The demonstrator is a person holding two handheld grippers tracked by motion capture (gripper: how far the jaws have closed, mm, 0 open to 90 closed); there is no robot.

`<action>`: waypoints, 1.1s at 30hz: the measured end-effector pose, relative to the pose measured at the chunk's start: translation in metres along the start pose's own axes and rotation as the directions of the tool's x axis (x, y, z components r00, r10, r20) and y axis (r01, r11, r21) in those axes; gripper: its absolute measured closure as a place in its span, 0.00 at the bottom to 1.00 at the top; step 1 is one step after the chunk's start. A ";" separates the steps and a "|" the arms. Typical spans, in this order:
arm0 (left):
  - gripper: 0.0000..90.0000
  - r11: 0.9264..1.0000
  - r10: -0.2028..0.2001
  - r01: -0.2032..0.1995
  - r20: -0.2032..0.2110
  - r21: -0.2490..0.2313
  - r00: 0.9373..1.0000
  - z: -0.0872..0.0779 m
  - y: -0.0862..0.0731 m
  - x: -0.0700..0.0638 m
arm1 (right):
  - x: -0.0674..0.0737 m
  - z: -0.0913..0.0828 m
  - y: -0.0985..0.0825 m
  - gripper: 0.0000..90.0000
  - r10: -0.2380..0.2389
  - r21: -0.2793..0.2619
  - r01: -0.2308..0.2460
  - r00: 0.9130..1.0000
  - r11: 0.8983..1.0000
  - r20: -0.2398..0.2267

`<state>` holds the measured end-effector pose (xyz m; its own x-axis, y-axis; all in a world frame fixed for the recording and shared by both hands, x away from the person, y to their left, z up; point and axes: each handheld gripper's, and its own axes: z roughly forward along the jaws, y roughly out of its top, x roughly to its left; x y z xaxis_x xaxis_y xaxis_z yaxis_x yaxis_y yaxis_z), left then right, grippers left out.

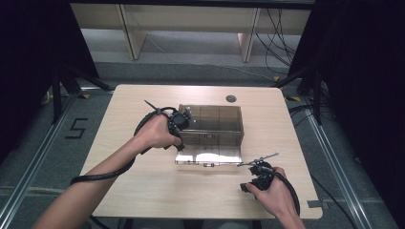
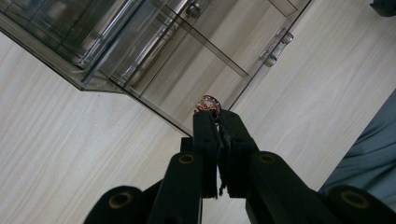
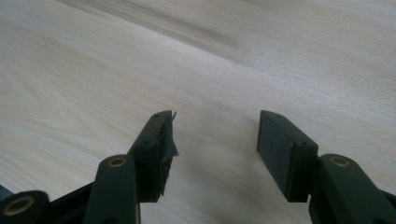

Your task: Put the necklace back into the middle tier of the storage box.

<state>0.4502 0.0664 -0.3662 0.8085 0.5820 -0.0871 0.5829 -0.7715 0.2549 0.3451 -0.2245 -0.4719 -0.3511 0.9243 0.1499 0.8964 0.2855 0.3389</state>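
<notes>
My left gripper (image 2: 218,116) has its jaws pressed together on a small ring (image 2: 208,103), a reddish-gold band with tiny pale stones along its edge; it sticks out just past the jaw tips at about 12 o'clock in the left gripper view. The ring hangs right at the near corner of the clear smoky plastic organizer box (image 2: 154,51), over the edge of its lid; I cannot tell whether it touches the plastic. Beyond the tips, toward 1 o'clock, I see the lid's two small latches (image 2: 278,46).

In the high view my left hand (image 1: 155,132) holds that gripper (image 1: 180,120) at the left end of the box (image 1: 212,125), which sits at the table's centre. Its hinged lid (image 1: 209,156) lies open flat toward me, at 6 o'clock from the box.

My right gripper (image 3: 214,135) has its jaws spread wide apart with nothing between them, only bare pale wood (image 3: 93,70) beneath. In the high view my right hand (image 1: 272,190) holds it (image 1: 258,175) low at about 5 o'clock from the box, well apart from the left gripper, near the table's front right edge.

A small dark round disc (image 1: 231,98) sits in the tabletop at 12 o'clock from the box, near the far edge of the table (image 1: 143,191).
</notes>
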 end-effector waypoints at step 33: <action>0.95 1.000 0.018 -0.017 -0.015 0.023 1.000 0.018 0.014 0.002 | 0.000 0.000 0.000 0.51 0.000 -0.003 0.000 1.000 1.000 -0.003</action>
<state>0.4612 0.0526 -0.3801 0.8174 0.5720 -0.0683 0.5705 -0.7872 0.2343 0.3449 -0.2243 -0.4720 -0.3522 0.9234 0.1525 0.8955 0.2851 0.3418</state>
